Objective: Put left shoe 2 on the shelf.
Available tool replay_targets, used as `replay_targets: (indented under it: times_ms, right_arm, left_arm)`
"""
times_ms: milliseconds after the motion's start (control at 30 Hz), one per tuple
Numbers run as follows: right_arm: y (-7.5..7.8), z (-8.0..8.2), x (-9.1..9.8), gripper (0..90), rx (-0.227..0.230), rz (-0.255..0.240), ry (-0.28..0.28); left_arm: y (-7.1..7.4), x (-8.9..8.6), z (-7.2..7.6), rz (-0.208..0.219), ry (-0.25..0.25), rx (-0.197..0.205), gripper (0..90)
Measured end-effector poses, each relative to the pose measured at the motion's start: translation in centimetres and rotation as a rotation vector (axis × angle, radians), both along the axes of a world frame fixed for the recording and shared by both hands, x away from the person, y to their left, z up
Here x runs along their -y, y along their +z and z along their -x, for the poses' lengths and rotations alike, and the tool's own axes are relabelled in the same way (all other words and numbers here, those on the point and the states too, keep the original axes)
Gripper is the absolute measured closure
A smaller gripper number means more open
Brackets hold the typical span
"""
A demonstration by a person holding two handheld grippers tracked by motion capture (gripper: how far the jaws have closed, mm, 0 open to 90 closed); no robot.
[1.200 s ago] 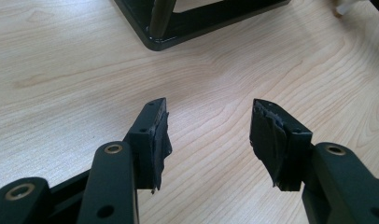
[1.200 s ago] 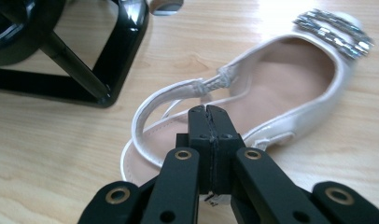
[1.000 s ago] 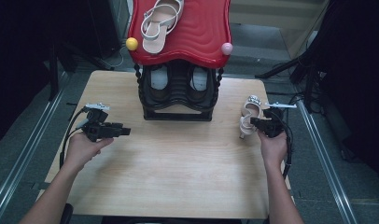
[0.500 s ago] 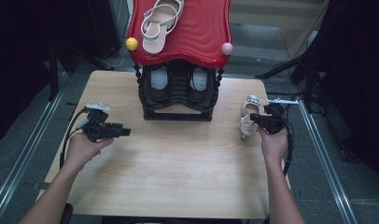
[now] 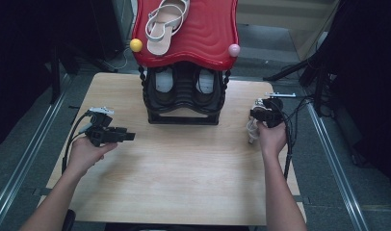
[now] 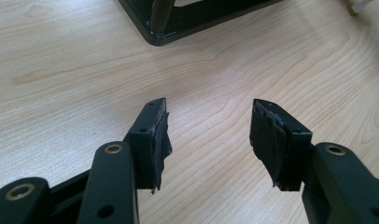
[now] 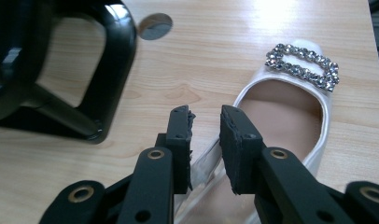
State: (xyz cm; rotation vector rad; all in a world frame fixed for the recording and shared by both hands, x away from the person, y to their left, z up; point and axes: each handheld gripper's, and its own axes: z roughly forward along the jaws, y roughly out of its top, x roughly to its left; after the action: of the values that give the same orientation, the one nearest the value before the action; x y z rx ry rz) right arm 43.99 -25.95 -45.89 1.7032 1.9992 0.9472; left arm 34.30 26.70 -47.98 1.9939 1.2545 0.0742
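Right gripper (image 7: pixel 205 119) narrowly parted over white shoe (image 7: pixel 290 116) near table's (image 5: pixel 184 173) right edge; left gripper (image 6: pixel 208 121) wide open, empty, above bare wood.

Your counter (image 5: pixel 184 183) is light wood, grain showing. Grey floor (image 5: pixel 34 110) around it, metal rails (image 5: pixel 20 163) either side. Everything beyond is dark. Overhead light glares on the far counter edge.

Wooden table (image 5: pixel 184 173) bearing a black shoe rack (image 5: pixel 184 96).
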Motion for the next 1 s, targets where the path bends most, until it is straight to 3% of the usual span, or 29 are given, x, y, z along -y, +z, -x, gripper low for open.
replay_targets:
  times_ms: [367,633,1000]
  right_arm:
    - [-2.7,-1.6,-0.4,72.3,-0.068,0.037,-0.065]
    - [-3.6,-1.8,-0.4,84.3,-0.083,0.064,-0.089]
    - [-3.4,-1.2,-0.6,86.4,-0.086,0.078,-0.021]
  left_arm:
    - [-0.1,0.0,0.0,-0.004,-0.005,-0.002,47.3]
    - [-0.2,0.0,0.0,-0.003,-0.002,-0.002,47.3]
    - [-0.2,0.1,0.0,-0.005,-0.006,-0.005,47.4]
